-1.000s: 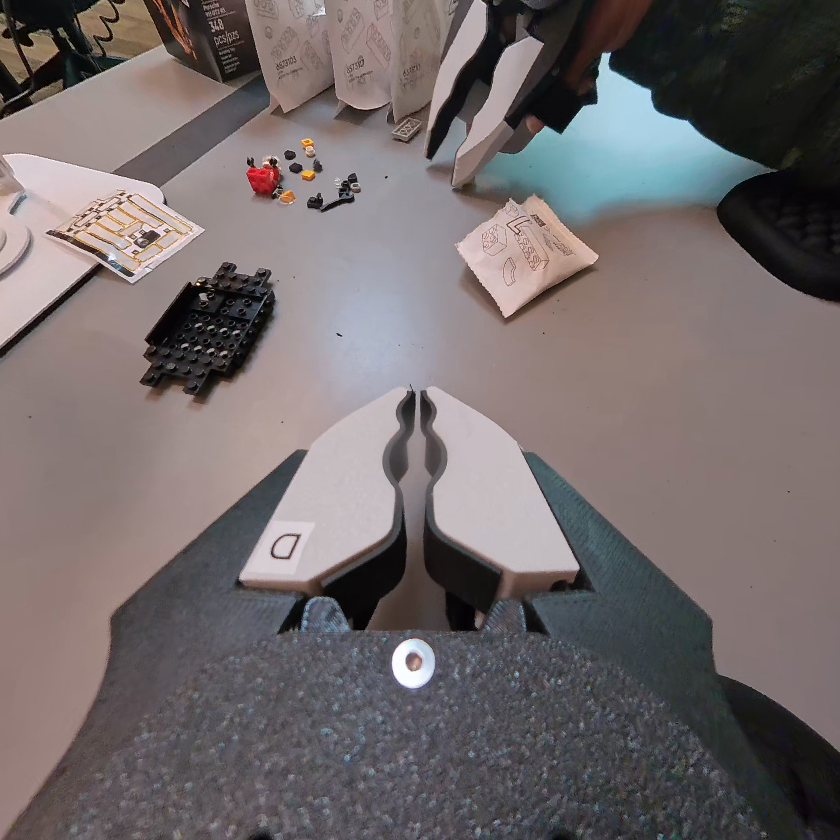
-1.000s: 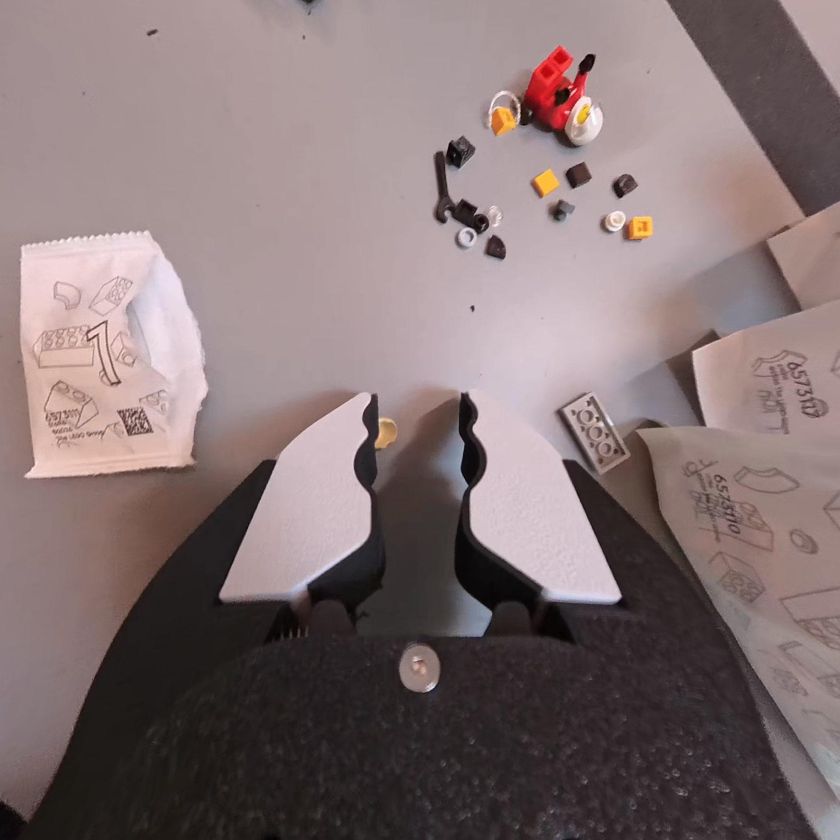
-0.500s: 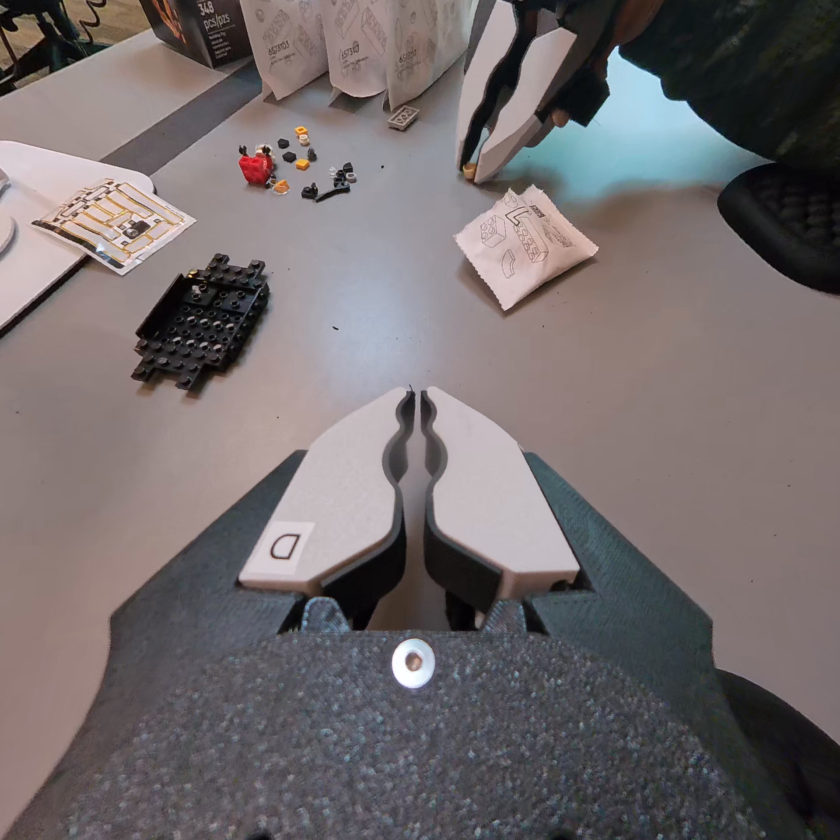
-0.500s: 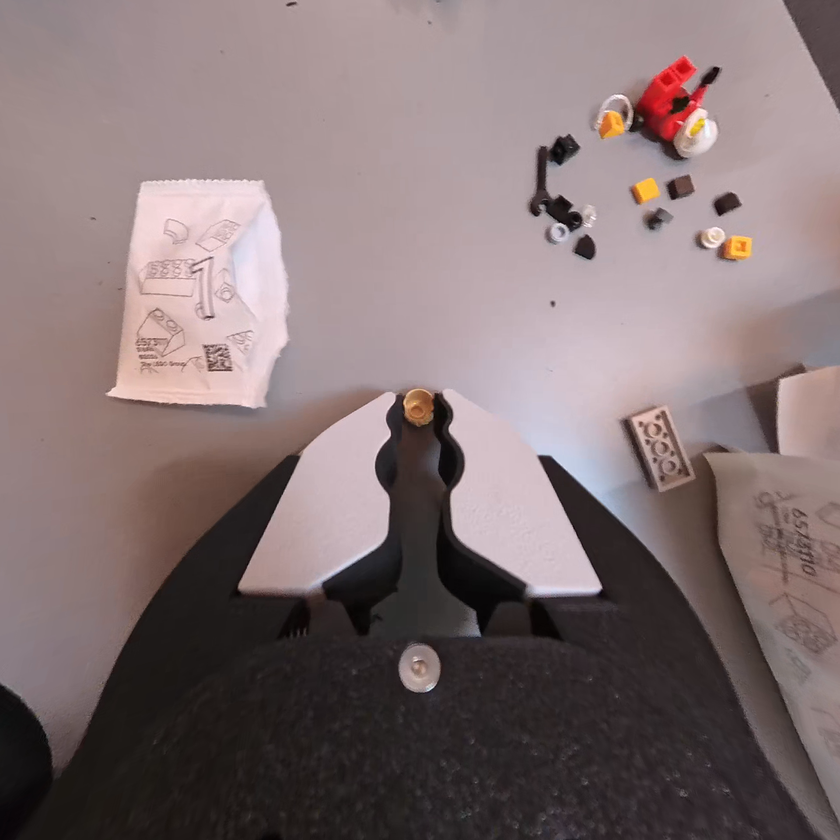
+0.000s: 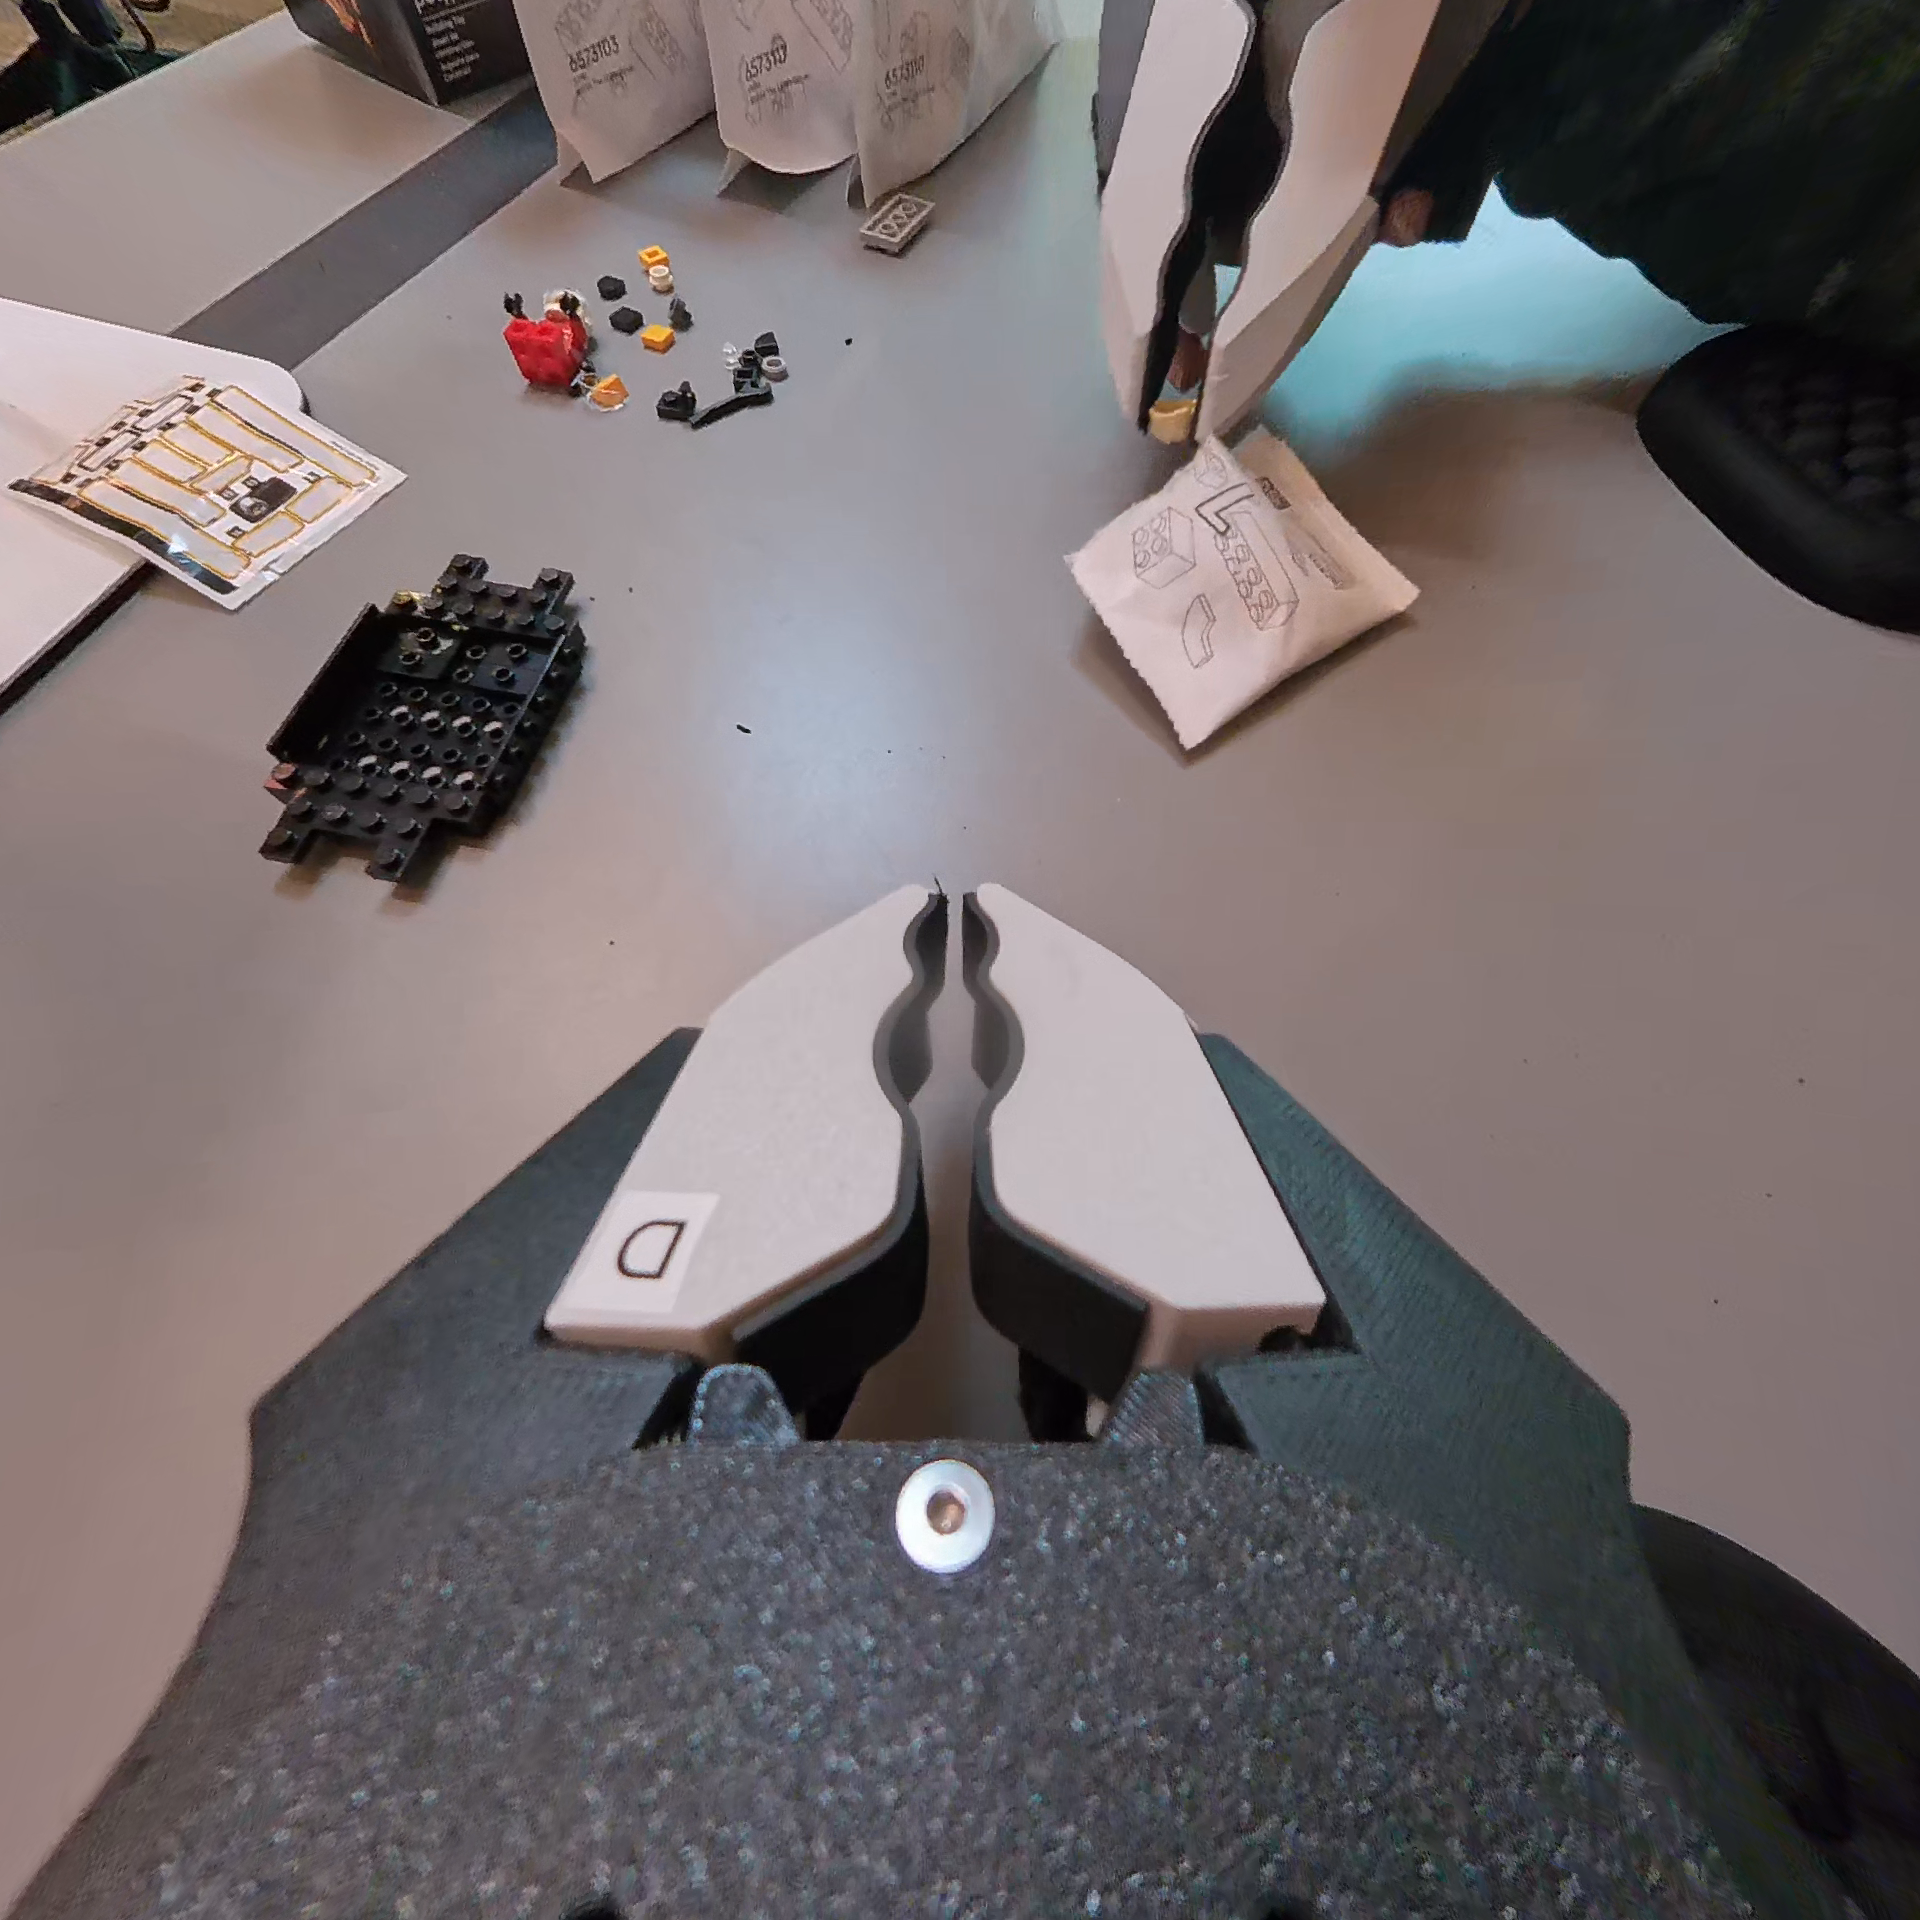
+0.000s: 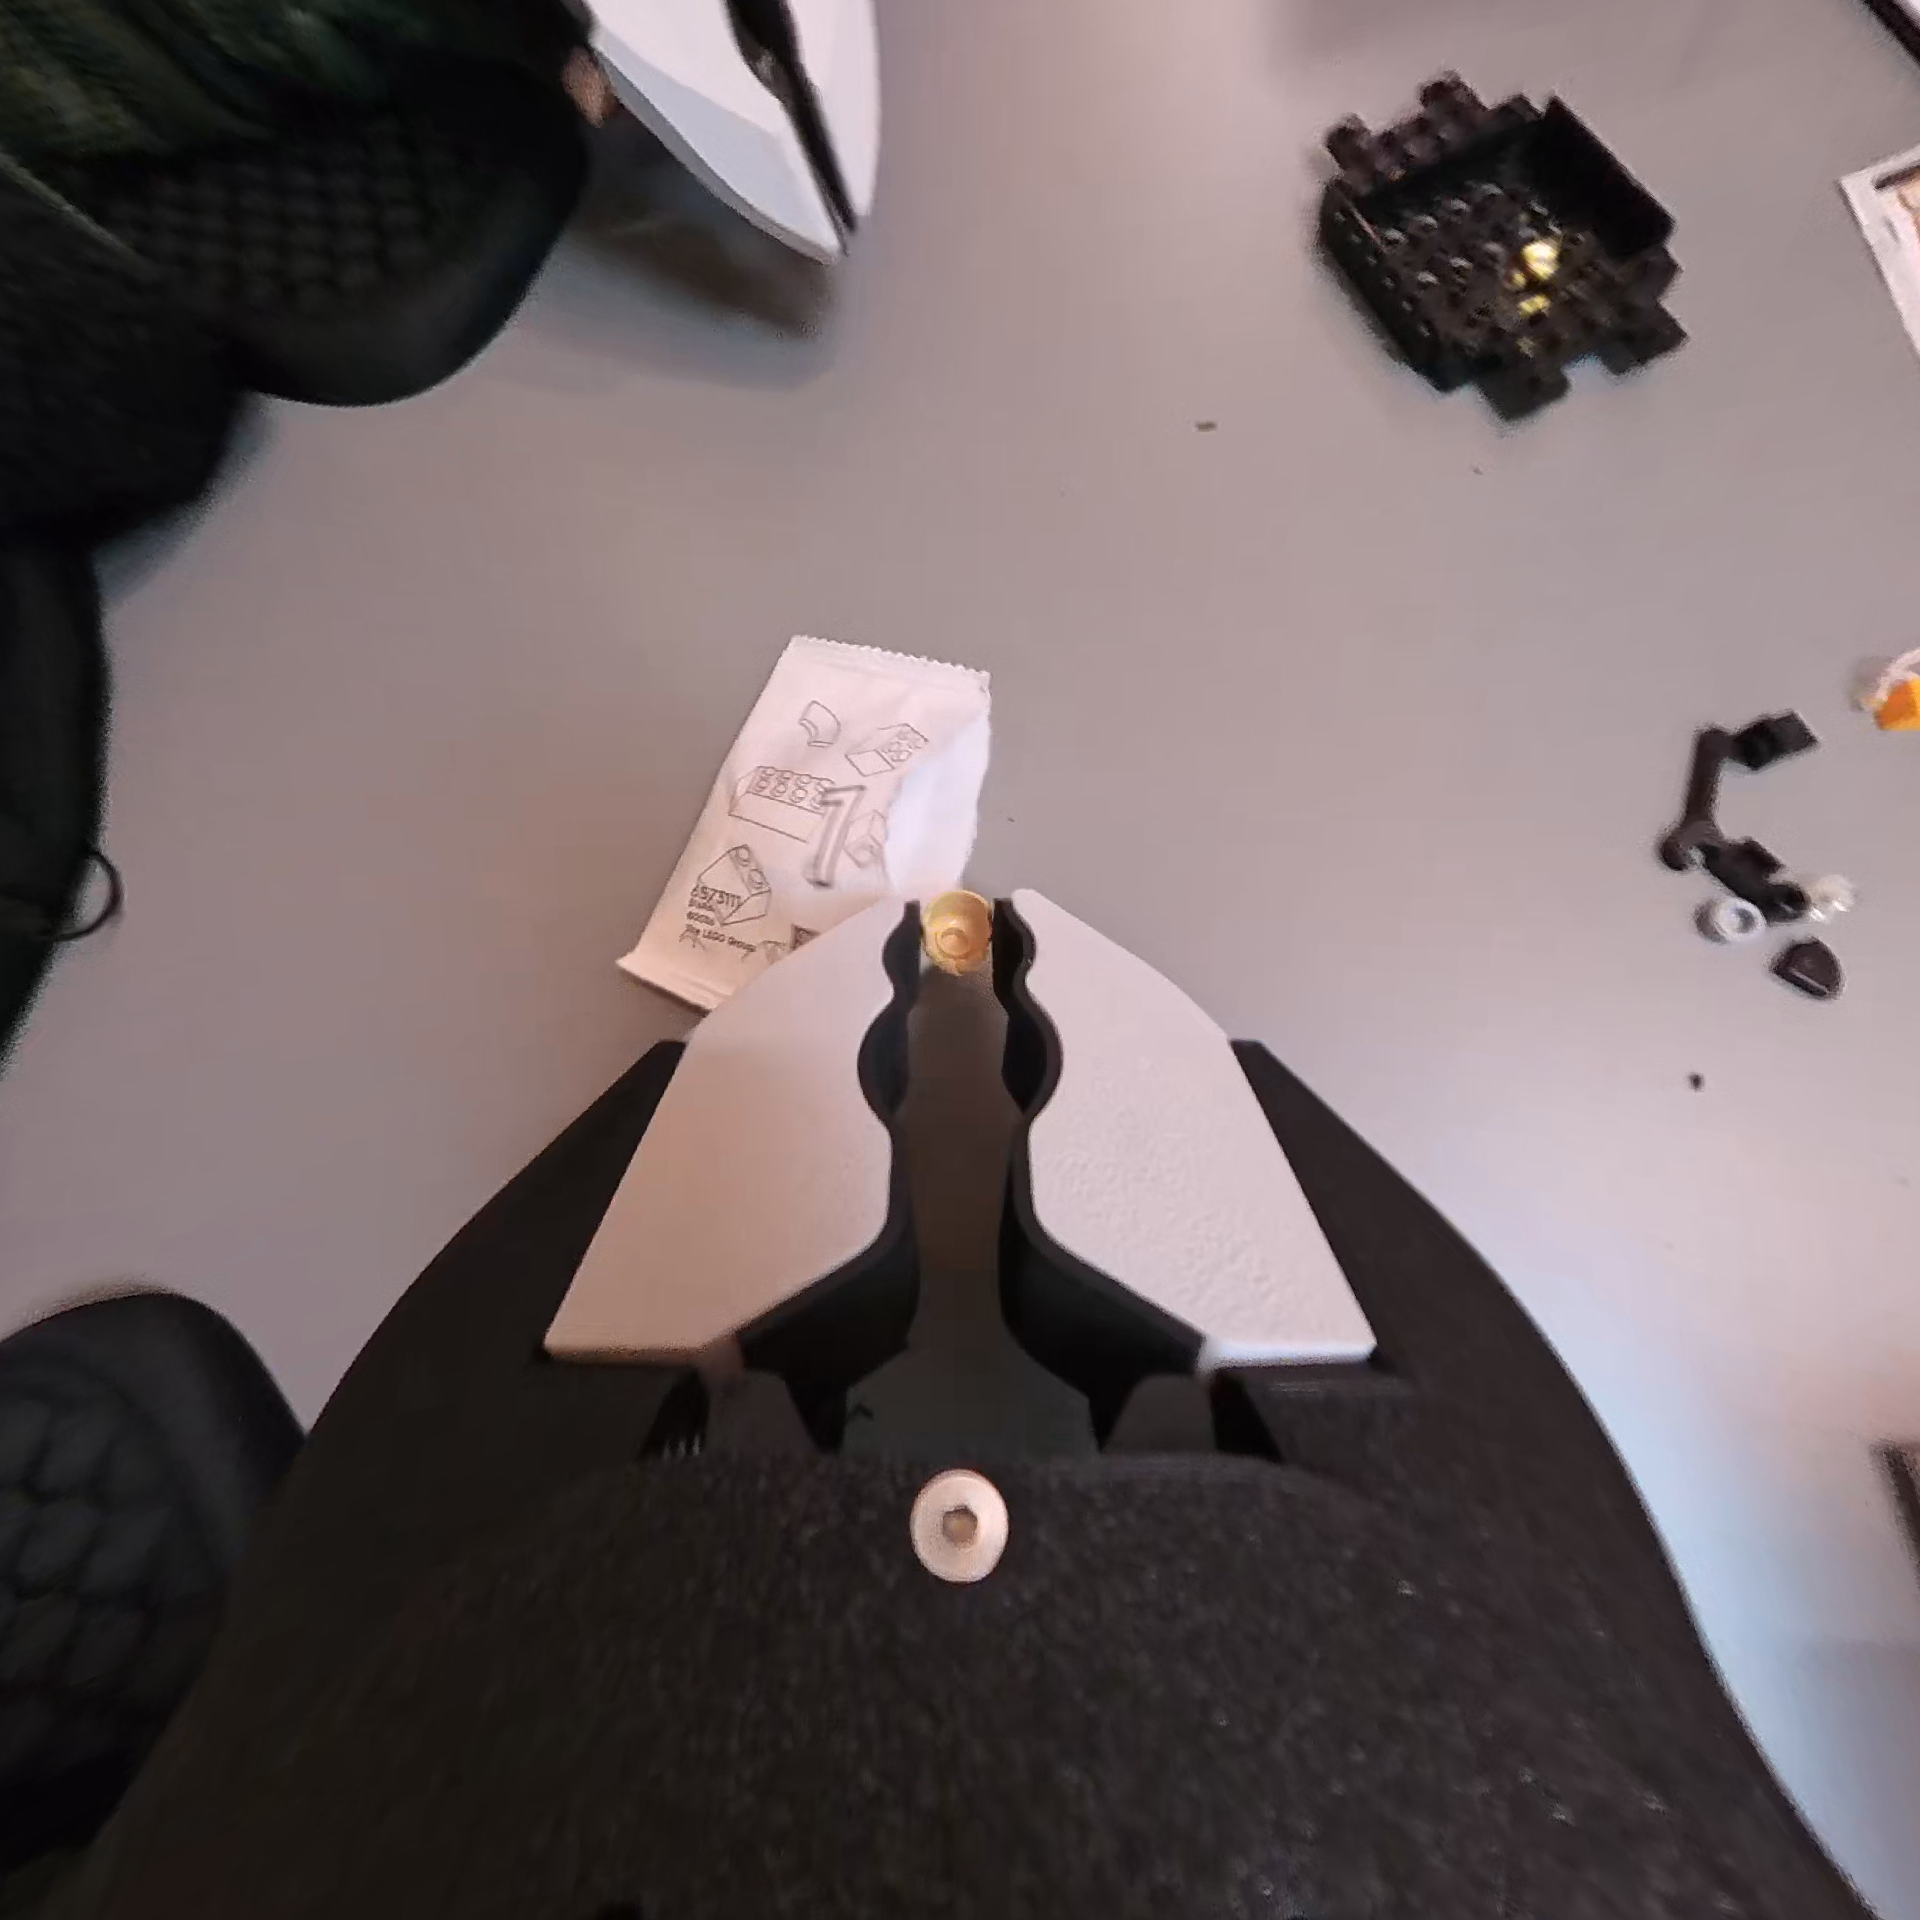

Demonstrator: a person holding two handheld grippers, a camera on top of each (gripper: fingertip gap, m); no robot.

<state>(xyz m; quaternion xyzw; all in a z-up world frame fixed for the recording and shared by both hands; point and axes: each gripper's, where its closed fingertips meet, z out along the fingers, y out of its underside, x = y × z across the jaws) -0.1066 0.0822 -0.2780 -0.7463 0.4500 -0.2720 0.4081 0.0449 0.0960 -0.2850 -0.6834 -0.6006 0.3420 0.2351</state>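
Tan round stud (image 6: 957,932) sat pinched between the tips of the right gripper (image 6: 957,914), whose jaws were closed down to just the width of that small piece. In the left wrist view the same stud (image 5: 1170,418) showed at the tips of the right gripper (image 5: 1174,410), held just above the grey table (image 5: 935,623), far and to the right. Just beside it on the near side lay a torn white paper bag (image 5: 1236,592), printed with brick drawings; in the right wrist view that bag (image 6: 831,821) lay directly beyond the fingertips.

The left gripper (image 5: 948,899) hung over bare table with its jaws almost together, only a thin slit between the tips, and held nothing. To its far left lay a black studded base plate (image 5: 426,717), and beyond that a sticker sheet (image 5: 203,483) resting partly on a white board (image 5: 62,353). Farther off, a scatter of small pieces (image 5: 665,343) in black, orange and white lay around a red block (image 5: 540,348). A small grey plate (image 5: 896,220) lay in front of a row of standing paper bags (image 5: 769,83).
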